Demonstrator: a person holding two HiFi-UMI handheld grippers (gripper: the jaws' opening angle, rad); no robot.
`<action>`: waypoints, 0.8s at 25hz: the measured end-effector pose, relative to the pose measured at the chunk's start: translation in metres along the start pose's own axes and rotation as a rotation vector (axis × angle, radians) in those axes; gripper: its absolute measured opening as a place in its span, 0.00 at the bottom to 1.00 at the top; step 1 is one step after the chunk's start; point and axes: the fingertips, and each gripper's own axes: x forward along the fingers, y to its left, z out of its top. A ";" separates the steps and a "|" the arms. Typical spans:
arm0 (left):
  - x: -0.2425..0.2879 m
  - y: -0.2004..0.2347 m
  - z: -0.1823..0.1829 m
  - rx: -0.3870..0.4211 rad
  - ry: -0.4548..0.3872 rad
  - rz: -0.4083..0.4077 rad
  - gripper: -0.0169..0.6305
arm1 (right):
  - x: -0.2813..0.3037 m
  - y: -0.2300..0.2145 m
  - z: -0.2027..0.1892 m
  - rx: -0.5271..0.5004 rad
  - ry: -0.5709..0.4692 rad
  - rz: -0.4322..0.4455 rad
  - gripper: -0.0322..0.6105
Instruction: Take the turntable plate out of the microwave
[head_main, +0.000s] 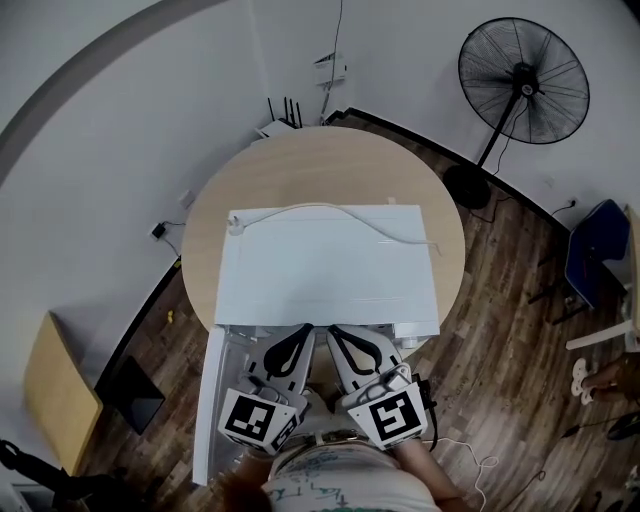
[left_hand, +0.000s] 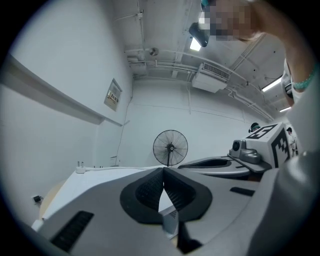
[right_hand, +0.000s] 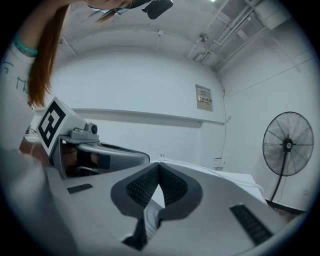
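Microwave (head_main: 325, 265), white and boxy, on round wooden desk (head_main: 300, 165); left claw (head_main: 303, 331) and right claw (head_main: 336, 331) both closed, empty, at its near edge.

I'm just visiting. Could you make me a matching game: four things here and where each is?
1 white box-shaped microwave
2 thin white power cord
3 black pedestal fan
4 blue chair

a draped over the microwave's top
b right edge of the head view
c on the round wooden table
d by the wall, upper right

Pairs: 1-c, 2-a, 3-d, 4-b
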 end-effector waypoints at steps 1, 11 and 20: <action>0.000 0.002 0.001 0.003 0.001 -0.016 0.05 | 0.002 0.000 0.000 0.003 0.005 -0.015 0.04; -0.013 0.027 -0.006 -0.003 -0.014 -0.090 0.05 | 0.026 0.013 -0.005 0.000 0.027 -0.115 0.04; -0.022 0.045 -0.020 0.004 0.016 -0.107 0.05 | 0.039 0.024 -0.014 -0.008 0.041 -0.136 0.04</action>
